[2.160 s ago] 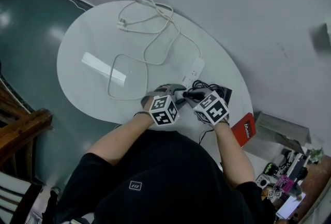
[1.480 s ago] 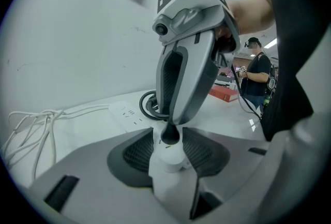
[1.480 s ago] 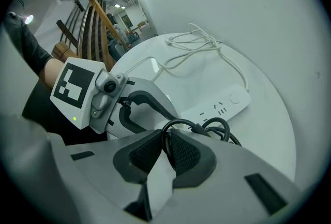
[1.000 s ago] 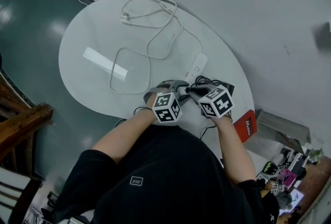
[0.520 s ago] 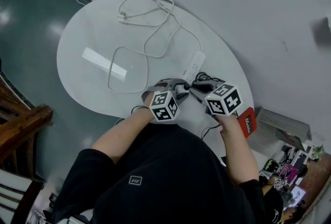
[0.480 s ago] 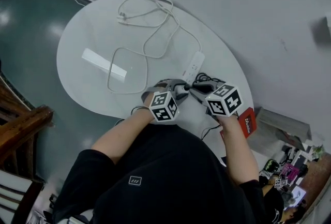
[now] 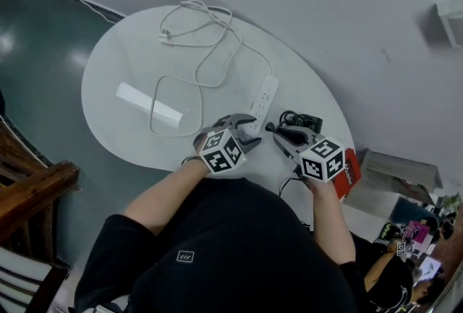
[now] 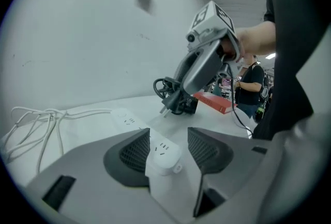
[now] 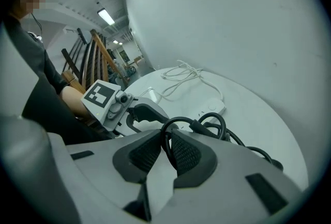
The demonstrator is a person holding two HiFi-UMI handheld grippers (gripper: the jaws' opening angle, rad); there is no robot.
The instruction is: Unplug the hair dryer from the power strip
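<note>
You are holding both forearms out over the near rim of the desk point(image 7: 119, 69), wrists close together and both tools angled down toward the top. Your left gripper point(image 7: 246, 129) is sitting low at the near end of the strip point(image 7: 266, 93), and its fingers point(image 8: 135, 151) have just been opening: that end of the strip is lying between them with a clear gap on the right side, so they are released rather than pinching it. Your right gripper point(image 7: 276, 132) is tilting down more steeply, raised off the desk just to the right of the strip, with its fingers point(image 9: 187, 154) clenched on the black plug point(image 8: 170, 103). The plug's prongs are showing bare in the air, clear of the sockets, and the black cord point(image 9: 207, 127) is looping back from it to the dryer point(image 7: 307, 121), which is lying on the desk just beyond your right gripper. A red box point(image 7: 350, 171) is sitting at the desk's right edge beside your right wrist, crowding that side. The wall is running close behind the far rim. Left of the strip the desk is giving you open room, crossed by loops of white cable point(image 7: 210, 51).
</note>
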